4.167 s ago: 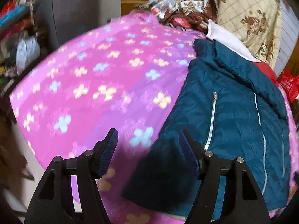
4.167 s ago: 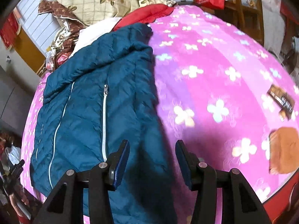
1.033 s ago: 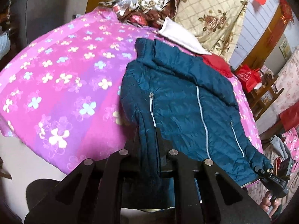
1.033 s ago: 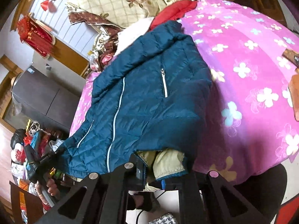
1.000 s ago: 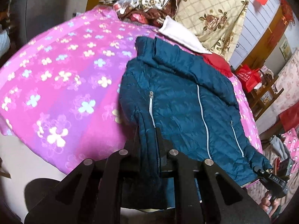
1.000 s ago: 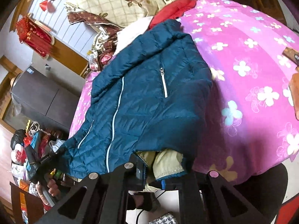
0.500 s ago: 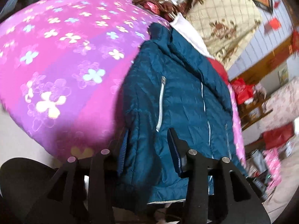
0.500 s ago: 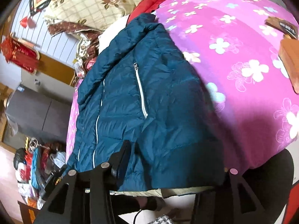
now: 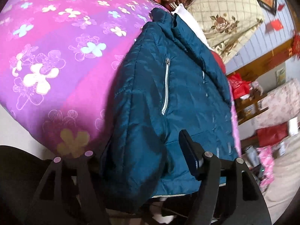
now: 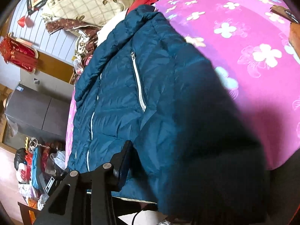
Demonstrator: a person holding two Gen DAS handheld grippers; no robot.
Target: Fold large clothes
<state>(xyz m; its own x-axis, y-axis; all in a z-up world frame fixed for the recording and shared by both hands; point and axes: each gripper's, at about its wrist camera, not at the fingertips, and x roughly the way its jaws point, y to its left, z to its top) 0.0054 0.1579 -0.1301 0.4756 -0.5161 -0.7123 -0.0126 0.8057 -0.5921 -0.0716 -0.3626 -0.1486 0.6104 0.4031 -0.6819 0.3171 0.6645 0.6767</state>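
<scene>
A teal quilted jacket (image 9: 168,86) with white zips lies on a pink flowered bedspread (image 9: 56,43), its hem hanging over the near edge. My left gripper (image 9: 142,153) is open at the hem's left corner, and jacket cloth bulges loosely between its fingers and hides the left one. In the right wrist view the jacket (image 10: 131,86) fills the middle. My right gripper (image 10: 178,159) is open at the hem's right corner; only its left finger (image 10: 123,165) shows, the other is hidden under dark cloth.
Pillows and a floral quilt (image 9: 225,18) are piled at the head of the bed. A grey cabinet (image 10: 37,112) and floor clutter (image 10: 37,168) stand on one side. Shelves and red bags (image 9: 243,88) stand on the other. A brown object (image 10: 294,33) lies on the bedspread.
Both grippers were shut on the jacket's hem corners a second ago; both have opened and let go. The hem now rests loose between the fingers.
</scene>
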